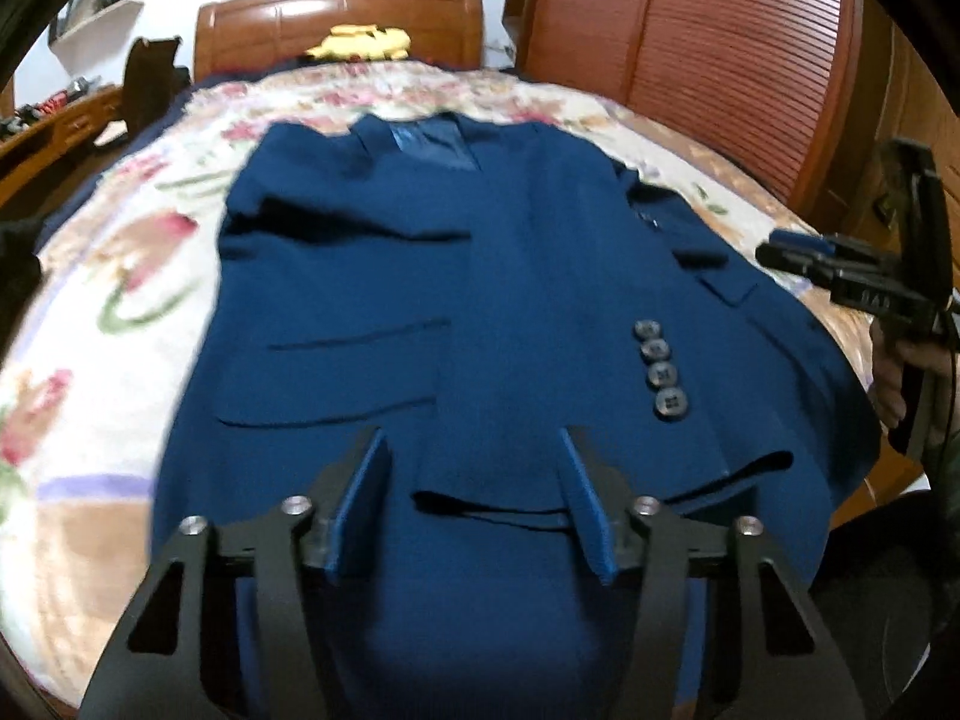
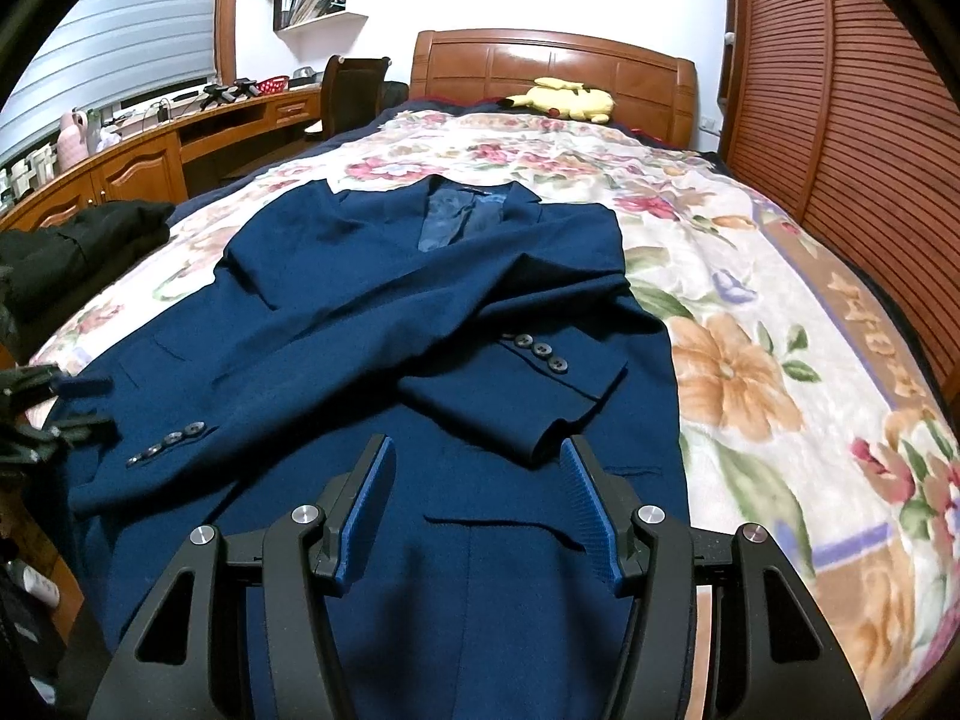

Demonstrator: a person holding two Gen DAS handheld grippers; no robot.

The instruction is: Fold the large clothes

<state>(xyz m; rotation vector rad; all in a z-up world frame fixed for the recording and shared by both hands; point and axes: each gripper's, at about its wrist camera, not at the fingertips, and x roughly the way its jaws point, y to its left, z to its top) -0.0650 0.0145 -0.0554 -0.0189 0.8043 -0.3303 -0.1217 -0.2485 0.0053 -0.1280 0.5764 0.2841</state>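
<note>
A navy suit jacket [image 2: 372, 324] lies face up on the bed [image 2: 780, 312], its collar toward the headboard [image 2: 552, 72] and its hem at the foot edge, nearest the cameras. Both sleeves are already brought in over the chest: one sleeve [image 2: 522, 384] crosses toward the bed's right side with its cuff buttons [image 2: 540, 351] showing, and the other sleeve [image 2: 168, 450] lies along the left side with its own row of buttons. So the sleeve folds look done, while the body is still at full length; the lengthwise or crosswise fold of the body appears to be what remains, and the jacket is not yet a compact bundle. The left tongs [image 1: 474, 480] hang just over the lower front of the jacket, near a sleeve cuff, partly parted with no cloth pinched between the pads, so they grasp nothing. The right tongs [image 2: 477, 480] likewise stand parted above the hem area near a pocket flap, empty. A yellow plush toy [image 2: 564, 99] sits by the headboard and a dark garment [image 2: 78, 252] lies at the bed's left edge, both well apart from the jacket.
</note>
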